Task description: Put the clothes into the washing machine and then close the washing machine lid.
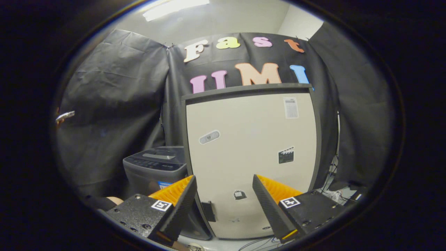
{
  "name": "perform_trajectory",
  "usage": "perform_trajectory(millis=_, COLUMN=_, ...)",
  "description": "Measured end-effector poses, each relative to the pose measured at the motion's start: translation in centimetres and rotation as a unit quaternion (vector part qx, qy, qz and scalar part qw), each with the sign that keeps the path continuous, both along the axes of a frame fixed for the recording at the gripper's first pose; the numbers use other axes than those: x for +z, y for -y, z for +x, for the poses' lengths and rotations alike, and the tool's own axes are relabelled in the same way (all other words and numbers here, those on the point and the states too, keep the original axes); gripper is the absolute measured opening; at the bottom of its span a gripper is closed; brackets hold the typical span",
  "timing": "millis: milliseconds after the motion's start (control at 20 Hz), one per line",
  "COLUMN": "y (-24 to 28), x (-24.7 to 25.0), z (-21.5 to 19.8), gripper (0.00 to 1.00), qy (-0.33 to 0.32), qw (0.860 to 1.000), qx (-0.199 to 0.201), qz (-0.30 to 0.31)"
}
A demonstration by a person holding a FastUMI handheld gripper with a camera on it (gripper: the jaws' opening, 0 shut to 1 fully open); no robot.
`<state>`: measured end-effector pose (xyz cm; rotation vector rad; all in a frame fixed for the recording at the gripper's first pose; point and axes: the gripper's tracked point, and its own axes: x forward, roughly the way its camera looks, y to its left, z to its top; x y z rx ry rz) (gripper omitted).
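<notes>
While your gripper (224, 181) hangs with fingers spread wide and empty, the grey washing machine (155, 170) stands beyond them, beside a beige cabinet (251, 139).

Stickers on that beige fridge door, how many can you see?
4 on the fridge door: a white label upper right, a grey oval at left, a clapperboard at right, and a small dark one low down between the open gripper fingers, which may hide others.

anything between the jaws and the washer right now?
Nothing held: the gripper is open in the gripper view. Beyond its jaws stands a beige fridge; the grey washing machine sits beside it, lid down.
</notes>
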<state>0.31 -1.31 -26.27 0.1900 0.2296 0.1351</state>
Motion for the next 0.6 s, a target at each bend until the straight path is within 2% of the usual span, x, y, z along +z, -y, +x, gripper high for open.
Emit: perform_trajectory(millis=600, y=-0.18, x=-0.22, z=-0.87, gripper=0.97, qy=-0.012, qw=1.000, qx=-0.010, qz=0.001)
